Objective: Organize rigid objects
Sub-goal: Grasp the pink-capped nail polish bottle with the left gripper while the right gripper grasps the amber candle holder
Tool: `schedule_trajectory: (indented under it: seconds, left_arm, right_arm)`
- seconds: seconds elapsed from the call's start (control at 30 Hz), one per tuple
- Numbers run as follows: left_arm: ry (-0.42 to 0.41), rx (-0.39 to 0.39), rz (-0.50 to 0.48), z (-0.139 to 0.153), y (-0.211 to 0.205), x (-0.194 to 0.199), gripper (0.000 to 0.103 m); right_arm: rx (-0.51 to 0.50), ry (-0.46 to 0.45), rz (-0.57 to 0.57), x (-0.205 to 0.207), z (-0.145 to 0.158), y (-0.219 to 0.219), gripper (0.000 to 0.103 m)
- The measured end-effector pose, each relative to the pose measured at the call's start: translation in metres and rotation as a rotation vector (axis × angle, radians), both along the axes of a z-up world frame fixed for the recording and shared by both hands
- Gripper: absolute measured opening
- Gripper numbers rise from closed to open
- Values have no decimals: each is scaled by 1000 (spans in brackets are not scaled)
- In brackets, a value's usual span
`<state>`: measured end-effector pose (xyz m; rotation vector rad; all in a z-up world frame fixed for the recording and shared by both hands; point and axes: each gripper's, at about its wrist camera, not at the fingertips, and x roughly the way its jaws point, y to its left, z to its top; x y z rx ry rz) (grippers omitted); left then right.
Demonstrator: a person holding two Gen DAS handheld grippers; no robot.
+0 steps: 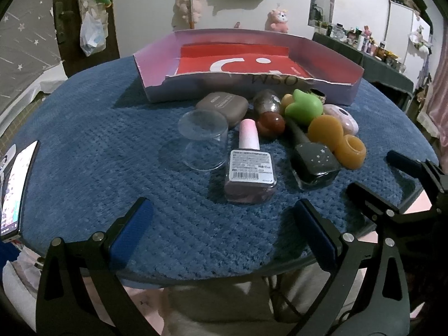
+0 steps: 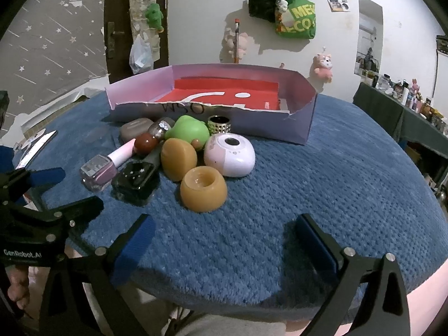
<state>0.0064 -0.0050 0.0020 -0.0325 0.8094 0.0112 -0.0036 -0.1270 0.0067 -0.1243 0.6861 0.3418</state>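
Note:
A pile of small objects lies mid-table: a pink nail polish bottle (image 1: pixel 249 168) (image 2: pixel 103 165), a black starred bottle (image 1: pixel 313 165) (image 2: pixel 137 182), an upturned clear glass (image 1: pixel 203 140), two amber pieces (image 1: pixel 350 151) (image 2: pixel 203 189), a green toy (image 1: pixel 303 106) (image 2: pixel 187 130), a white-pink device (image 2: pixel 229 154), a brown ball (image 1: pixel 271 124) and a grey case (image 1: pixel 222 106). Behind them stands an open purple box (image 1: pixel 330 91) (image 2: pixel 302 123) with a red lining. My left gripper (image 1: pixel 224 218) is open, in front of the pink bottle. My right gripper (image 2: pixel 224 232) is open, in front of the amber pieces.
The round table has a blue textured cover (image 1: pixel 84 145) (image 2: pixel 350 182). A lit phone (image 1: pixel 16 190) lies at its left edge. Plush toys and bags hang on the wall behind. A cluttered shelf (image 2: pixel 406 98) stands to the right.

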Motion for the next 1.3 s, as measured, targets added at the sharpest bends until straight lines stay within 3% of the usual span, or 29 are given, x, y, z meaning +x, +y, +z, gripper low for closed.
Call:
schedule_trajectory:
  seconds: [0.23, 0.3, 0.5, 0.6, 0.87, 1.3]
  left_arm:
    - [-10, -5, -12, 3, -4, 5, 89]
    - [-11, -6, -12, 3, -5, 6, 79]
    - [-16, -11, -19, 5, -6, 14, 64]
    - [-19, -9, -31, 6, -9, 17, 49]
    - [-29, 3, -56, 8, -15, 18, 34]
    - [-43, -3, -83, 12, -14, 6, 34]
  right_arm:
    - [3, 4, 21, 13, 4, 2, 84]
    - [-1, 2, 28, 15, 4, 4, 81]
    - [-4, -3, 63, 21, 4, 12, 67]
    - [-2, -1, 77, 23, 4, 15, 61]
    - [-12, -14, 109, 20, 4, 23, 43]
    - [28, -1, 122, 13, 13, 18, 40]
